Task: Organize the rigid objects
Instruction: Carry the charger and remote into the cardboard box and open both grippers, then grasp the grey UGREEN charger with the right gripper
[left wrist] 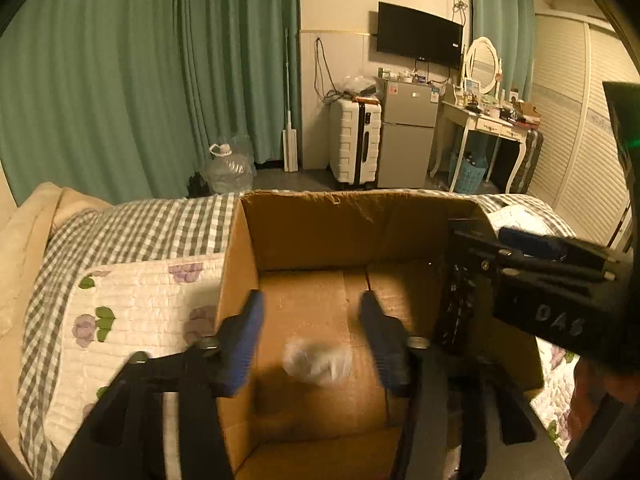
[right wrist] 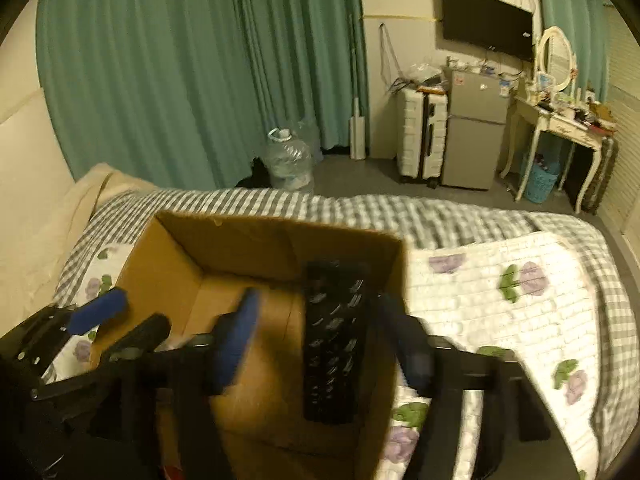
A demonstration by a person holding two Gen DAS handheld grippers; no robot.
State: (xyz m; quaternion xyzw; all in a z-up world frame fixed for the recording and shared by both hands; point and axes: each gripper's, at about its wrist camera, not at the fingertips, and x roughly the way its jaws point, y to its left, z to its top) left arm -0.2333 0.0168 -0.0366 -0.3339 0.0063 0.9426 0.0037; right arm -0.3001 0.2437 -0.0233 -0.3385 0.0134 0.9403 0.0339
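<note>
An open cardboard box (left wrist: 304,224) stands on the bed; it also shows in the right wrist view (right wrist: 248,240). My left gripper (left wrist: 314,320) is open above the box, and a small blurred clear-wrapped object (left wrist: 318,360) is in mid-air or on the box floor between its fingers. A black remote-like keypad (right wrist: 334,340) lies tilted against the box's right wall, also in the left wrist view (left wrist: 456,308). My right gripper (right wrist: 320,332) is open around it, not touching. The left gripper's blue finger (right wrist: 100,312) shows at the box's left.
The bed carries a grey checked sheet (right wrist: 440,208) and a floral quilt (right wrist: 500,300). A beige pillow (left wrist: 24,240) lies at left. Beyond are green curtains, a water jug (right wrist: 288,160), suitcase (left wrist: 356,144), fridge and dressing table.
</note>
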